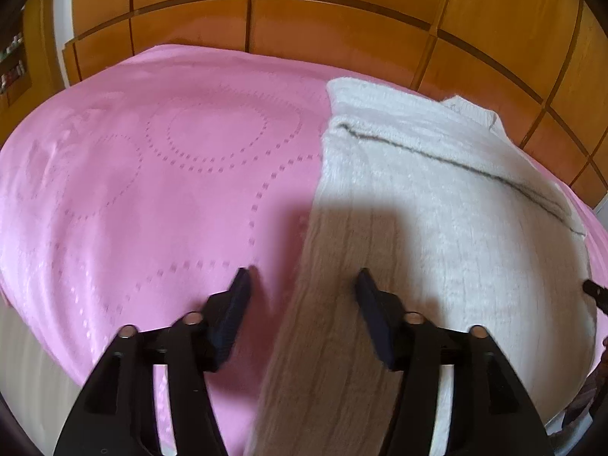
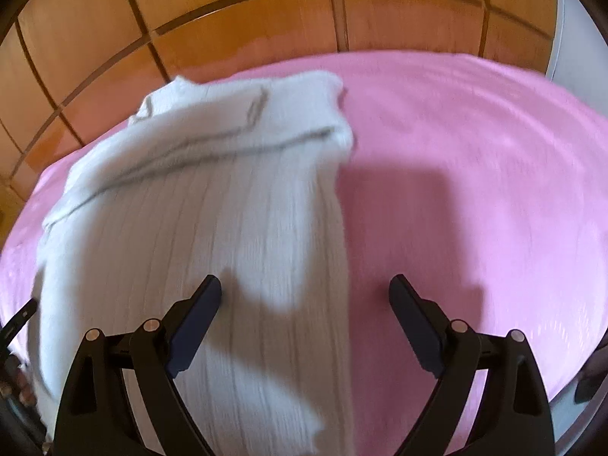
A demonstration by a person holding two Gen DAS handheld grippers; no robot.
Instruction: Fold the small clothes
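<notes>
A white ribbed knit garment (image 1: 437, 197) lies flat on a pink bedspread (image 1: 152, 174), with a folded part and a thin dark line across its far end. My left gripper (image 1: 302, 279) is open and empty, straddling the garment's left edge. In the right wrist view the same garment (image 2: 212, 205) fills the left half, on the bedspread (image 2: 475, 159). My right gripper (image 2: 306, 285) is open and empty, straddling the garment's right edge, its left finger (image 2: 197, 315) over the cloth. The tip of the other gripper shows at each view's edge (image 1: 594, 290).
A wooden panelled wall or headboard (image 1: 342, 19) runs behind the bed. The bedspread's near edge drops off at lower left (image 1: 22, 342). A white surface (image 2: 570, 38) stands at the far right of the right wrist view.
</notes>
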